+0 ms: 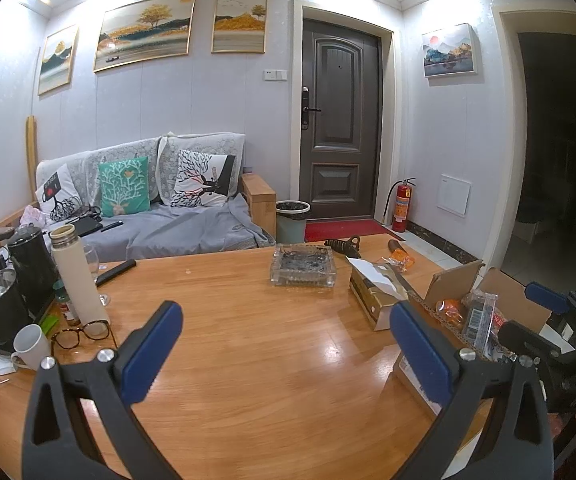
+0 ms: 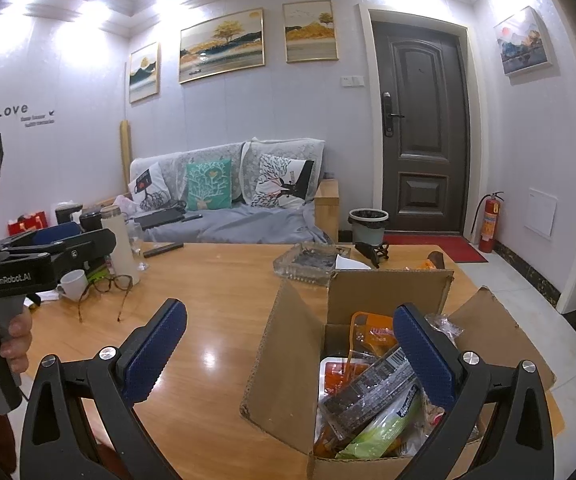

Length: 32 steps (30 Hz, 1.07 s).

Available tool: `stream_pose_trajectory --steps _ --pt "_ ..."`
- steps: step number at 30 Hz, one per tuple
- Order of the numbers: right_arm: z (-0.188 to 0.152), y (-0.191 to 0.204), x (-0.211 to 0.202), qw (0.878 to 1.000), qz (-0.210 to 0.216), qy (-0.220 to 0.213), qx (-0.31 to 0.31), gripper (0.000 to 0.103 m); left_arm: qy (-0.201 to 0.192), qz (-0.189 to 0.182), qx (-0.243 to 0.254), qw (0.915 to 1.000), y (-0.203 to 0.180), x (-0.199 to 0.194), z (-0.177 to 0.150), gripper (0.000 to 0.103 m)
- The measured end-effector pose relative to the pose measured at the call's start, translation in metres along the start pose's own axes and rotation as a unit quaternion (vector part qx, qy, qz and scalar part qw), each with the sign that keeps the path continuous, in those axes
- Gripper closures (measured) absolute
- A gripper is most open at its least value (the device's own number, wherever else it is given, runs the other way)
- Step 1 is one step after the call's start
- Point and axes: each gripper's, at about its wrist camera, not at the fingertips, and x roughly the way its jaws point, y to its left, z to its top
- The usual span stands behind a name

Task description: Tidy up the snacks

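Note:
An open cardboard box (image 2: 288, 360) stands on the wooden table (image 2: 215, 304) at the lower right. It holds several snack packets: a dark one (image 2: 372, 384), a green one (image 2: 388, 424) and an orange one (image 2: 372, 332). My right gripper (image 2: 290, 350) is open, its right finger over the box and its left finger over bare table. My left gripper (image 1: 288, 352) is open above bare table, with nothing between its fingers. In the left wrist view the box (image 1: 452, 284) sits just right of it, with the right gripper (image 1: 536, 316) beyond. A hand holds the left gripper (image 2: 87, 240).
A glass ashtray (image 1: 303, 266) and a tissue box (image 1: 372, 296) stand behind the box. An orange packet (image 1: 402, 258) lies at the far edge. On the left are a thermos (image 1: 77, 276), glasses (image 1: 81, 332), a mug (image 1: 29, 346), kettles and a remote (image 1: 115, 272).

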Motion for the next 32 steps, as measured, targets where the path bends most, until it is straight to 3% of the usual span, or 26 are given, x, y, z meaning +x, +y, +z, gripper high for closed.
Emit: stream_pose_trajectory --steps 32 --pt "-0.0023 0.003 -0.0012 1.0 -0.006 0.004 0.013 0.0 0.001 -0.007 0.002 1.0 0.0012 0.0012 0.0009 0.001"
